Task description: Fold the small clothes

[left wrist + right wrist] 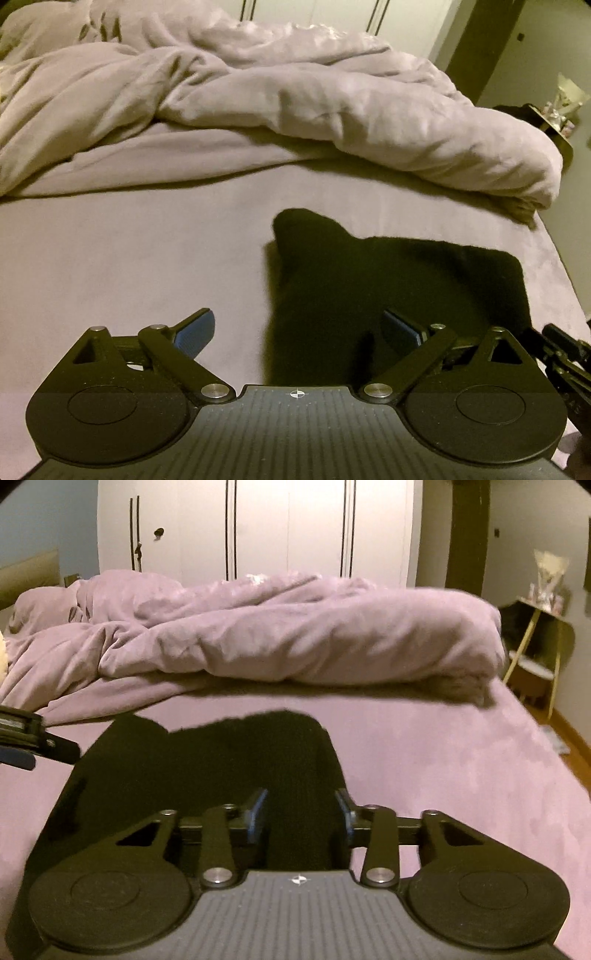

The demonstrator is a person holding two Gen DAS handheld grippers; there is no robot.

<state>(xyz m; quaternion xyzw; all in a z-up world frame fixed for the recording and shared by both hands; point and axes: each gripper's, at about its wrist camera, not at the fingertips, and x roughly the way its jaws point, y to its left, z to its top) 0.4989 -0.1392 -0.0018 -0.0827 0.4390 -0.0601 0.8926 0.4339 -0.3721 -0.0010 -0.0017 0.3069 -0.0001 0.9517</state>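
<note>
A black garment lies flat on my bed, a rumpled duvet bunched behind it. My left claw gapes wide; my right claw stands narrower, empty over the cloth.

A bed with a smooth mauve sheet fills the foreground under dim, warm light. Beyond the tongs a rumpled duvet of the same colour lies heaped across the bed's far half. Behind it stands a white wardrobe with dark vertical handles. To the right of the tongs, off the bed's edge, are a small side table carrying small items, a wooden floor and a pale wall.
</note>
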